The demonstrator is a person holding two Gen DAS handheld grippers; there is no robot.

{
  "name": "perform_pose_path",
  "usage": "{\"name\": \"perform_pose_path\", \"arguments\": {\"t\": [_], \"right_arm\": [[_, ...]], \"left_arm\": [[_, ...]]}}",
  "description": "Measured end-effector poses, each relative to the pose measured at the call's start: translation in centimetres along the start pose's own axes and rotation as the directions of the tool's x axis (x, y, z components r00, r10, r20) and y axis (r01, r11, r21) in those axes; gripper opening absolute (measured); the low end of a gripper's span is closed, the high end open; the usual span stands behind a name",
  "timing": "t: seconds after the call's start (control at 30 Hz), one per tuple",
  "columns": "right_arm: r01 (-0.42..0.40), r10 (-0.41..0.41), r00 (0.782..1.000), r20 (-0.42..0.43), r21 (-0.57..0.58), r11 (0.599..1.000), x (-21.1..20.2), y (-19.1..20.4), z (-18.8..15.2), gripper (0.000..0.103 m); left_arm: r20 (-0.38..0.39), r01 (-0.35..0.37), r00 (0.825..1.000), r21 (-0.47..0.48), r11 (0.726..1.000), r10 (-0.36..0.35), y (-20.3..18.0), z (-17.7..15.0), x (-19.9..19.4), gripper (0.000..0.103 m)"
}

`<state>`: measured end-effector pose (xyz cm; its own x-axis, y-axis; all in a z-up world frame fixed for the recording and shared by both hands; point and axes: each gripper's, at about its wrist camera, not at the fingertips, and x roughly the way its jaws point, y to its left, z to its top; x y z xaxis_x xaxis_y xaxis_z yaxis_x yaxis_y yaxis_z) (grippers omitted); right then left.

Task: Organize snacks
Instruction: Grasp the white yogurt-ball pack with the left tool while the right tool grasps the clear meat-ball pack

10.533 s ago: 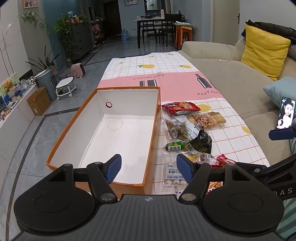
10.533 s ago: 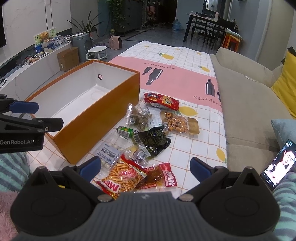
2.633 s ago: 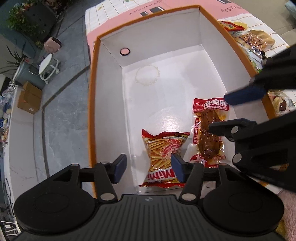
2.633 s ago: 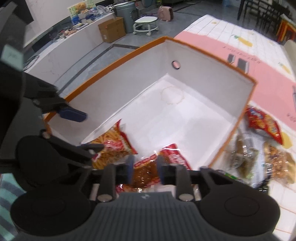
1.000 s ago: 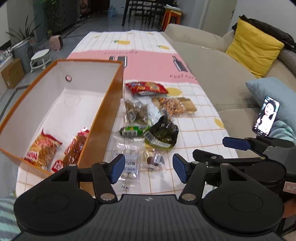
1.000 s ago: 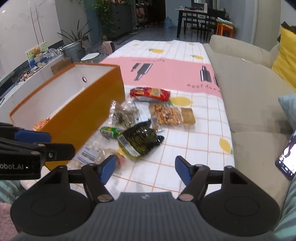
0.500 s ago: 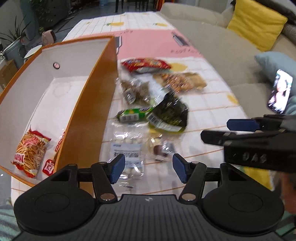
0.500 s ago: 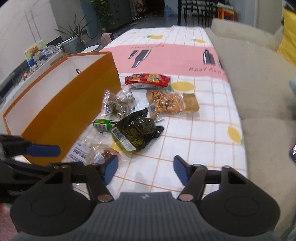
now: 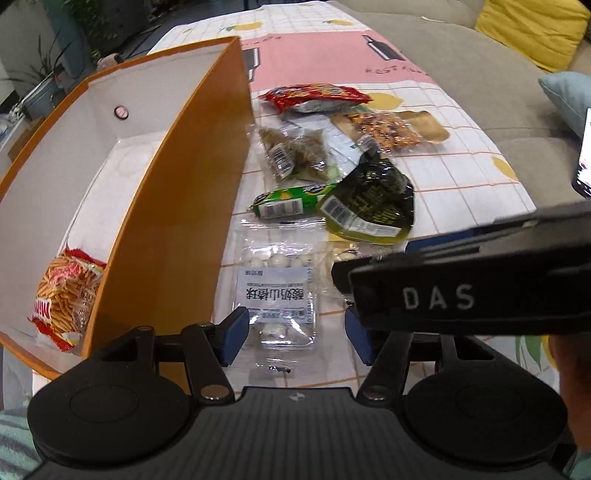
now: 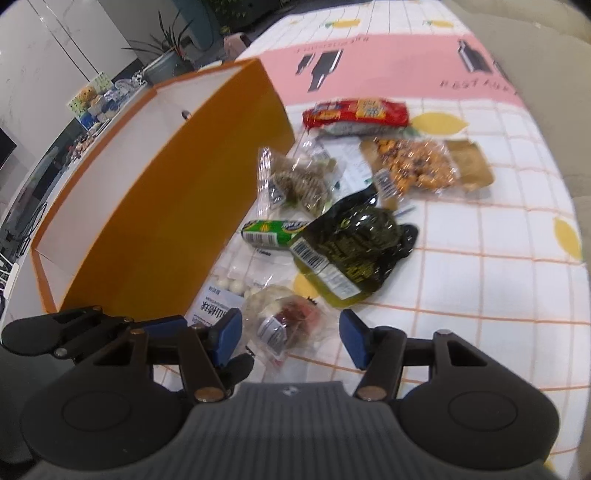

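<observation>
An orange box (image 9: 177,206) with white inside holds a bag of stick snacks (image 9: 64,291). Loose snacks lie on the cloth beside it. My left gripper (image 9: 295,338) is open, its fingers straddling a clear pack of white balls (image 9: 277,291). My right gripper (image 10: 290,338) is open around a clear pack with red pieces (image 10: 291,321). Beyond lie a dark green pouch (image 10: 351,240), a green roll (image 10: 273,229), a brown clear bag (image 10: 299,181), a nut pack (image 10: 417,166) and a red bag (image 10: 354,112). The right gripper's body crosses the left wrist view (image 9: 461,291).
The checked and pink tablecloth (image 10: 480,277) covers the table. A beige sofa (image 9: 461,66) with a yellow cushion (image 9: 532,29) runs along the right. A phone (image 9: 583,155) lies on the sofa. Plants and a bin stand far left on the floor.
Both grippers have moved down and forward toward the snacks nearest the table's front edge. The right gripper's body now crosses the left wrist view closely. Both stay open.
</observation>
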<state>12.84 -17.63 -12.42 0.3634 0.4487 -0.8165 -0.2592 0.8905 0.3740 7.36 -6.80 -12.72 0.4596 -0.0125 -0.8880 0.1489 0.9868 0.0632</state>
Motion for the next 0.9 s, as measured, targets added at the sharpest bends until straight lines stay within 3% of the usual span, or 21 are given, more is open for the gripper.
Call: {"name": "perform_pose_path", "arguments": {"t": [0.07,0.27,0.53,0.73,0.8,0.83,0.87,0.9], "right_arm": [[-0.014,0.015,1.0,-0.025,0.022,1.0,0.7,-0.1,0.0,0.056],[-0.055,0.061,0.996,-0.059,0.085,0.995,1.7,-0.9,-0.3,0.03],[0.068,-0.064,0.997,-0.049,0.084,0.994,-0.2,-2.6,-1.2,0.026],[0.131,-0.127,0.991,-0.054,0.1,0.986,-1.4,-4.1,-2.2,0.025],[0.135,-0.13,0.99,-0.055,0.105,0.985,-1.5,-4.3,-2.4,0.025],[0.134,-0.129,0.99,-0.055,0.107,0.985,-1.5,-4.3,-2.4,0.025],[0.134,-0.129,0.99,-0.053,0.106,0.985,-1.5,-4.3,-2.4,0.025],[0.133,-0.128,0.99,-0.051,0.101,0.986,-1.5,-4.2,-2.3,0.025]], "left_arm": [[-0.011,0.005,1.0,-0.008,1.0,-0.005,0.0,0.0,0.4,0.07],[-0.015,0.013,1.0,-0.027,1.0,-0.013,0.1,0.0,1.0,0.067],[0.012,0.134,0.991,-0.046,0.99,-0.133,0.3,0.0,0.8,0.042],[0.028,0.229,0.973,-0.041,0.973,-0.228,-0.1,0.1,0.6,0.034],[0.05,0.215,0.976,-0.048,0.975,-0.213,0.0,0.1,0.2,0.034],[0.074,0.169,0.983,-0.041,0.985,-0.166,-0.1,0.1,-0.2,0.036],[0.09,0.118,0.989,-0.033,0.992,-0.115,-0.3,0.1,-0.4,0.042],[0.097,0.068,0.993,-0.03,0.997,-0.065,-0.5,0.1,-0.6,0.062]]}}
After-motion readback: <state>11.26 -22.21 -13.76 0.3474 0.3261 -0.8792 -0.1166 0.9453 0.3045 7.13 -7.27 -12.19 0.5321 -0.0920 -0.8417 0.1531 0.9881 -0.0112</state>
